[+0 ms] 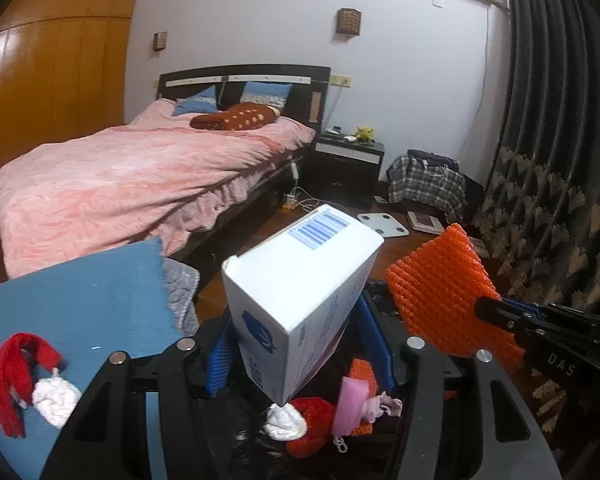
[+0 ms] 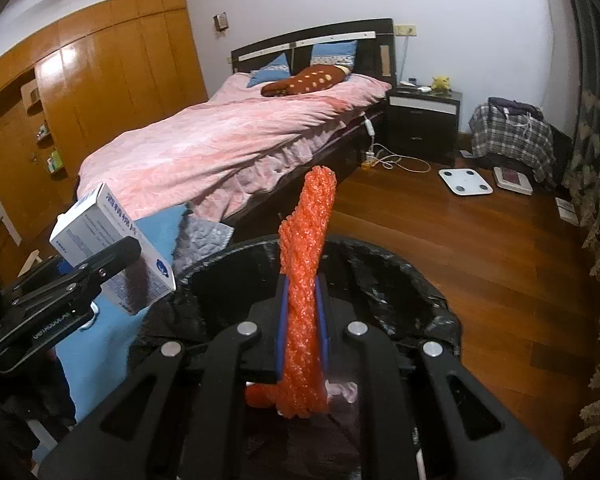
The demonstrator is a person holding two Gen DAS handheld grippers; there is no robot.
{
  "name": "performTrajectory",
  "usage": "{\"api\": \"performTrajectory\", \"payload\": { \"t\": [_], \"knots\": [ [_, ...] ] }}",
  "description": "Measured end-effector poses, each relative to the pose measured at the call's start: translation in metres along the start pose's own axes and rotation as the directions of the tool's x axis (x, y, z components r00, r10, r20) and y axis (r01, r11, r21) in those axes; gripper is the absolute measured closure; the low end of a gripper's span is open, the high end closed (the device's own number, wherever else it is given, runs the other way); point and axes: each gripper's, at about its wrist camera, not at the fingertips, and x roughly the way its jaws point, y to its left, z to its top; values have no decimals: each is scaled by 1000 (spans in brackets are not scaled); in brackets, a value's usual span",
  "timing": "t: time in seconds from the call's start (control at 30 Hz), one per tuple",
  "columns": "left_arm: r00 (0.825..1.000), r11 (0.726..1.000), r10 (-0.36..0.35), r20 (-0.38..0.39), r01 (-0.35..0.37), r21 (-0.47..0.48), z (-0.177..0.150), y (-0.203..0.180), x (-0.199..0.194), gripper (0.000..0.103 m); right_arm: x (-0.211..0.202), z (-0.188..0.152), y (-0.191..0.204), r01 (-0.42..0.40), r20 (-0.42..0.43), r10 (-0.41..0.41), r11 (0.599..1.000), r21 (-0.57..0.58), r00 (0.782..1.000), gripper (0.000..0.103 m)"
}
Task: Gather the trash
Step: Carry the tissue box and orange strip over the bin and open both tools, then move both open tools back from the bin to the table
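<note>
My left gripper (image 1: 296,344) is shut on a white and blue cardboard box (image 1: 300,292), held above a black-lined trash bin (image 2: 380,276). The box also shows in the right wrist view (image 2: 112,248). My right gripper (image 2: 303,312) is shut on an orange foam net (image 2: 306,280), also over the bin; the net also shows in the left wrist view (image 1: 444,292). Inside the bin lie a red cloth (image 1: 312,420), white tissue (image 1: 284,422), and a pink piece (image 1: 352,404). A red strip (image 1: 8,376) and a white wad (image 1: 56,400) lie on a blue mat (image 1: 80,292) at left.
A bed with a pink cover (image 2: 228,144) stands behind. A black nightstand (image 2: 424,120), a plaid bag (image 2: 512,132), a white scale (image 2: 465,182) and cables (image 2: 396,160) are on the wooden floor (image 2: 480,264). Dark curtains (image 1: 556,160) hang at right.
</note>
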Motion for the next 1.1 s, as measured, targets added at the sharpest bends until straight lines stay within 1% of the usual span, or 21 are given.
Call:
{"api": "performTrajectory", "payload": {
  "t": [0.17, 0.27, 0.33, 0.37, 0.4, 0.43, 0.5, 0.57, 0.6, 0.63, 0.67, 0.7, 0.73, 0.8, 0.9, 1.0, 1.1],
  "knots": [
    [999, 999, -39, -32, 39, 0, -2, -10, 18, 46, 4, -5, -17, 19, -12, -19, 1000, 20, 1000, 91],
    [996, 998, -61, -60, 62, 4, -4, -15, 28, 44, 7, -9, -23, 34, -23, -33, 999, 30, 999, 88],
    [995, 997, -78, -69, 79, 2, -5, -17, 30, 30, 8, -12, -26, 44, -33, -43, 998, 37, 999, 88],
    [994, 997, -82, -69, 82, 0, -5, -17, 31, 28, 9, -13, -28, 50, -36, -49, 998, 42, 998, 86],
    [994, 996, -87, -70, 87, -4, -6, -16, 30, 27, 11, -14, -31, 57, -39, -56, 997, 49, 998, 77],
    [993, 996, -89, -72, 89, -8, -5, -15, 31, 24, 12, -15, -32, 62, -40, -60, 997, 52, 997, 65],
    [994, 997, -80, -75, 79, -16, -5, -10, 29, 20, 12, -17, -35, 73, -38, -71, 996, 57, 997, 54],
    [995, 998, -66, -74, 64, -21, -5, -5, 27, 18, 12, -18, -35, 82, -38, -80, 995, 58, 996, 44],
    [996, 998, -55, -71, 54, -24, -5, -1, 24, 17, 11, -18, -35, 86, -35, -84, 995, 58, 996, 34],
    [997, 999, -47, -68, 45, -24, -4, 2, 22, 14, 10, -18, -34, 90, -30, -89, 994, 58, 996, 27],
    [998, 999, -32, -61, 31, -24, -3, 7, 18, 12, 9, -18, -32, 91, -26, -90, 994, 55, 996, 23],
    [998, 1000, -15, -54, 14, -23, -3, 12, 14, 9, 9, -17, -31, 91, -26, -90, 994, 53, 996, 13],
    [999, 1000, -1, -50, -1, -25, -2, 16, 11, 6, 8, -16, -28, 91, -23, -90, 994, 52, 996, 10],
    [998, 998, 41, -47, -43, -39, -4, 30, 2, 6, 9, -14, -22, 84, -30, -82, 995, 51, 996, 10],
    [996, 995, 81, -42, -84, -60, -10, 49, -11, 6, 9, -10, -12, 74, -31, -72, 996, 55, 997, 8],
    [991, 987, 128, -35, -131, -97, -16, 74, -28, 6, 9, -7, 2, 60, -19, -59, 997, 52, 998, 7],
    [984, 977, 177, -27, -179, -114, -22, 94, -45, 6, 7, -4, 20, 44, -5, -43, 999, 32, 999, 7]
  ]
}}
